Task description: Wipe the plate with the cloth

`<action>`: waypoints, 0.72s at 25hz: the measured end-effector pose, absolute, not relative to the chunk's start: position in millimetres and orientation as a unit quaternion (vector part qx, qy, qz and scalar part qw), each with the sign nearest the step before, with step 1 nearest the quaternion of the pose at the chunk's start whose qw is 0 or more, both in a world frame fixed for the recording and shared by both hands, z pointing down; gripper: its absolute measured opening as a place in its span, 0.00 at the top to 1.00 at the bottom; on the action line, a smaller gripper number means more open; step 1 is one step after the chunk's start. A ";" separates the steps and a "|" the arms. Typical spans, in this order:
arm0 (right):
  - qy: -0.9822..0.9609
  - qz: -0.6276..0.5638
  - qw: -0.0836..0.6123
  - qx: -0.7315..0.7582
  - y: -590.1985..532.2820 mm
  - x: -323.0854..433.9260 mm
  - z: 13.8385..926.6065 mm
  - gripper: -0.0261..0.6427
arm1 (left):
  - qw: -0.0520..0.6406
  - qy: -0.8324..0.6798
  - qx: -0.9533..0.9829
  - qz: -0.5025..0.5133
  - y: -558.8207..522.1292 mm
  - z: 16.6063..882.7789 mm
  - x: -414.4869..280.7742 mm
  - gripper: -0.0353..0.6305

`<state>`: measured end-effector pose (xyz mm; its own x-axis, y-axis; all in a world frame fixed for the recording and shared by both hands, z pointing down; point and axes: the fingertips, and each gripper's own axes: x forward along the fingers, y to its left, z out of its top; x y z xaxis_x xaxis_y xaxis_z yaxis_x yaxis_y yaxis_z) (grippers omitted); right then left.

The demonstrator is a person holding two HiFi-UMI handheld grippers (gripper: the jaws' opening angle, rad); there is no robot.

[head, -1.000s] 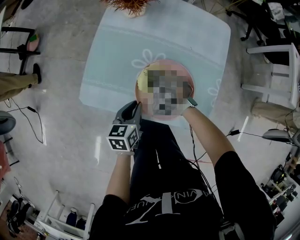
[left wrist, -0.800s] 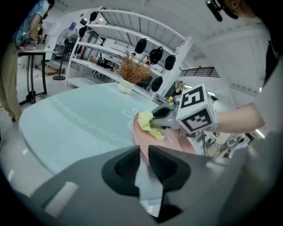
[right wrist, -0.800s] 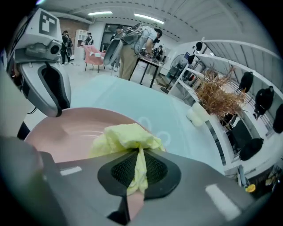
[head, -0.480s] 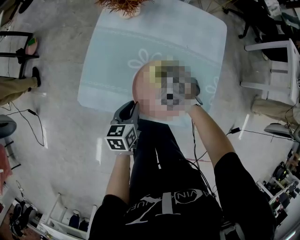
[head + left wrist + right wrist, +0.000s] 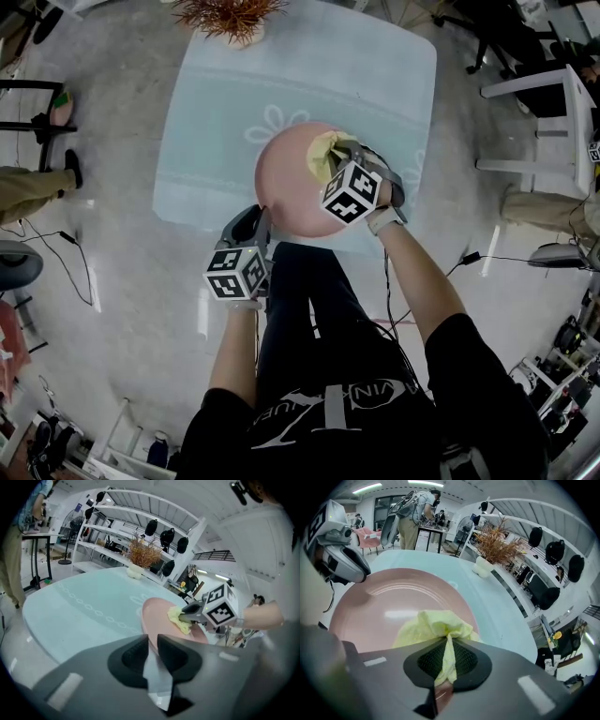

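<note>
Head view, with both tool views. The left tool (image 5: 152,644) is clamped on the near rim of the round pink plate (image 5: 291,183), the rim running edge-on into the gap between its jaws. The plate appears raised and tilted above the near edge of the pale blue table (image 5: 211,112), though whether it clears the surface cannot be told. The right tool (image 5: 447,660) is shut on a fold of the crumpled pale-yellow cloth (image 5: 436,627), and the bunched remainder is pressed against the plate's face.

Governing relation: the cloth sits at the far-right part of the plate, close to that rim, so nearly all of the open face lies to the right tool's left and back toward the person — that is, toward the left tool's grip. Judged from this, the wipe is at an early or edge position. The coming stroke should sweep leftward and nearward across the face and stop short of the clamped rim — there the two tools would meet.
</note>
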<state>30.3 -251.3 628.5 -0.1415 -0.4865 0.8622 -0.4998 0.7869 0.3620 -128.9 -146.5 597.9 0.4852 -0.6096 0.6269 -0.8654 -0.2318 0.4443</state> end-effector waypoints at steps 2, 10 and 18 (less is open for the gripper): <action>-0.754 0.022 0.568 0.330 -245.1 36.5 627.4 0.92 | 0.395 -0.481 0.766 0.164 -146.8 596.4 -128.4 0.95; -0.784 0.104 0.504 0.347 -218.3 52.3 610.6 0.92 | 0.379 -0.478 0.778 0.149 -152.1 578.2 -128.7 0.95; -0.814 0.130 0.417 0.383 -210.1 63.3 560.2 0.92 | 0.336 -0.503 0.783 0.144 -175.5 542.2 -140.0 0.95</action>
